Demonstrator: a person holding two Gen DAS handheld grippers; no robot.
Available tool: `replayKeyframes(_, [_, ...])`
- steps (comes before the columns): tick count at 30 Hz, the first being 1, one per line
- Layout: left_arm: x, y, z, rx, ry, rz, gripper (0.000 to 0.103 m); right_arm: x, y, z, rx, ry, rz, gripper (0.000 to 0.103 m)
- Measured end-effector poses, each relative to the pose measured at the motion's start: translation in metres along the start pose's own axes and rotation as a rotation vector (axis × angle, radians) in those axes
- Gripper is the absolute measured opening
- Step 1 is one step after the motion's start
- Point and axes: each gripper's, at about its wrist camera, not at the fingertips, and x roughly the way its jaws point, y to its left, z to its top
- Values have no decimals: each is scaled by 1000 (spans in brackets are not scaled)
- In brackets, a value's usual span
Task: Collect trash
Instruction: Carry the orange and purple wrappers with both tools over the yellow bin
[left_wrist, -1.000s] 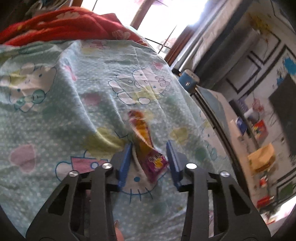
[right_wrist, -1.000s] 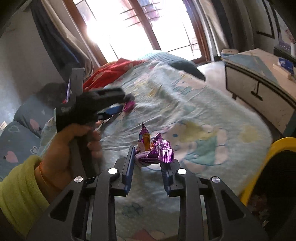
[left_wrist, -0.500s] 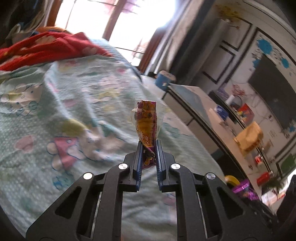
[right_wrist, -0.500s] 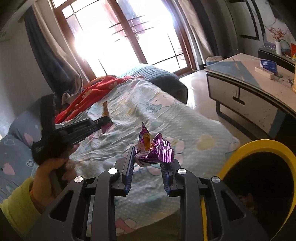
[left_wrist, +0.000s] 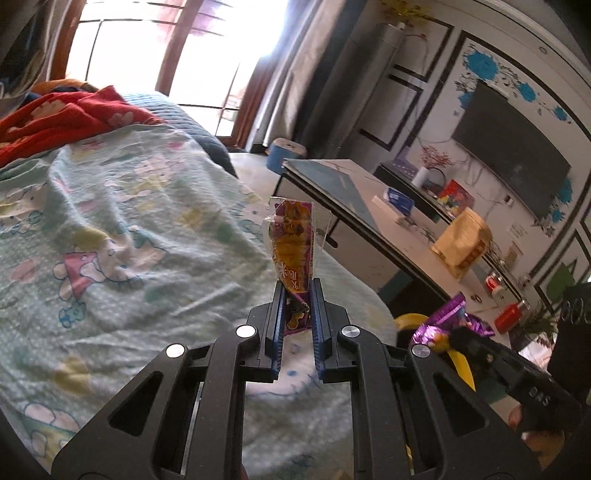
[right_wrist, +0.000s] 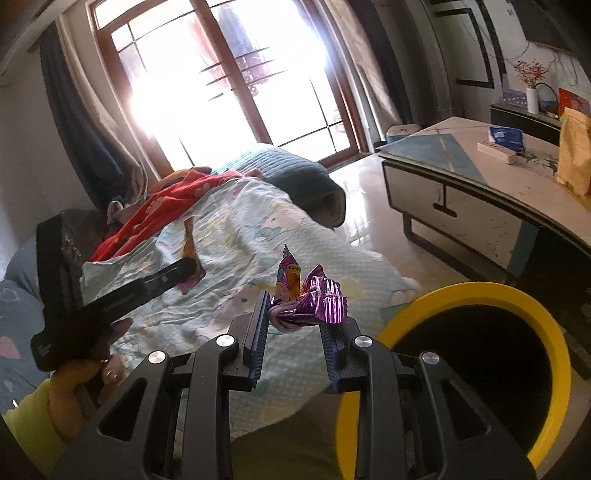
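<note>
My left gripper is shut on an orange and purple snack wrapper that stands upright above the bed; it also shows in the right wrist view. My right gripper is shut on a crumpled purple foil wrapper, held beside the yellow-rimmed trash bin. In the left wrist view the purple wrapper and a sliver of the bin's yellow rim show at lower right.
The bed has a pale blue cartoon sheet and a red blanket. A low cabinet stands right of the bed with a yellow bag and small items. A bright window is behind.
My left gripper closed on the orange wrapper, lifted it off the sheet and swung right toward the bin. My right gripper carried the purple wrapper closer to the bin's rim.
</note>
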Motion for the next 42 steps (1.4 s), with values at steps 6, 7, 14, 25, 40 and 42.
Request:
replayKeyframes(6, [-7,-19,-8,42,2,-35,8,-13,-15,1,16,-18,-30,26])
replayKeyframes(7, [-8,-21,-9,49,3,-39,8,-15,-17,1,19,-20,-36,26])
replayKeyframes(14, [-14,-42,-21,96,16,-74,8,-27,-30,-1,37,-35,-71,26])
replayKeyframes(25, [-20,-73,-40,169,40,-123,8,-47,-45,-4,58,-69,-114,26])
replayKeyframes(40, [-13,-121,-68,285,102,-186,8,-66,-82,-15,102,-88,-217,26])
replayKeyframes(42, [-13,-128,-72,301,108,-192,8,-67,-89,-17,116,-84,-226,26])
